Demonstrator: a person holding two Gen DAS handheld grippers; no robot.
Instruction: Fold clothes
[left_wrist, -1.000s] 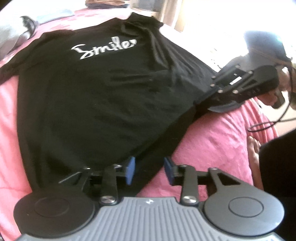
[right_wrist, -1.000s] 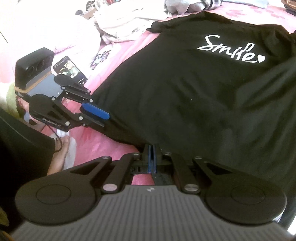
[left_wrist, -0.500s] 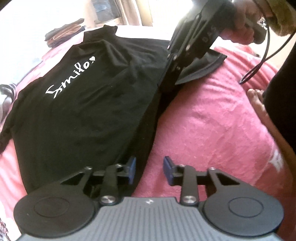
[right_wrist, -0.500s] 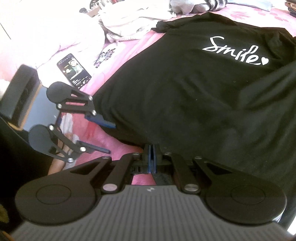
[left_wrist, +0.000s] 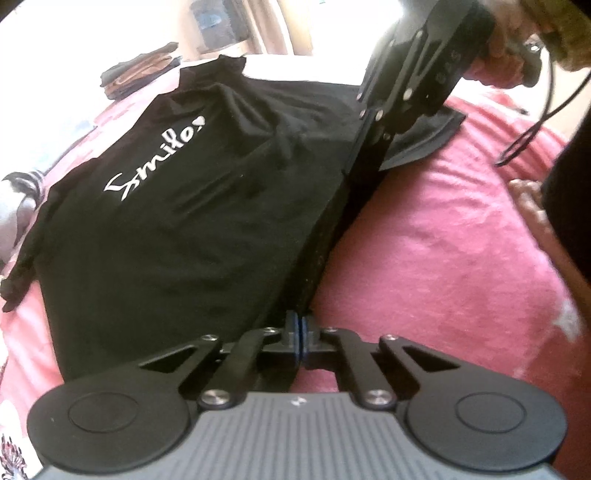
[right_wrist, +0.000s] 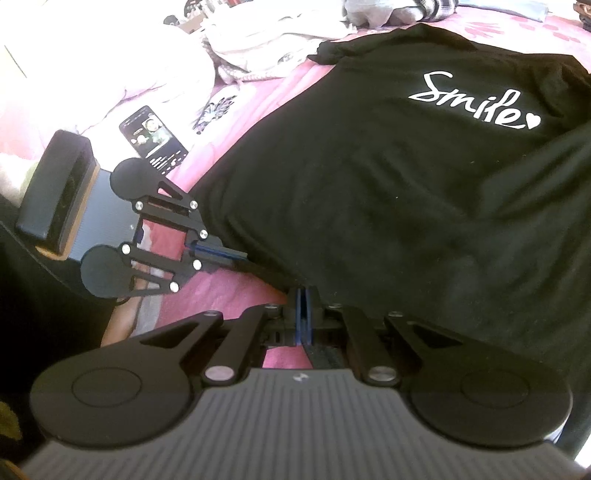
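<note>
The black T-shirt (left_wrist: 192, 229) is lying spread on the pink bedcover (left_wrist: 443, 240) ahead of both fingertips, and the left gripper (left_wrist: 296, 325), open a moment ago, is now clamping its hem (the right gripper (right_wrist: 303, 308) is already pinching the same edge), so the fold can probably begin.
</note>
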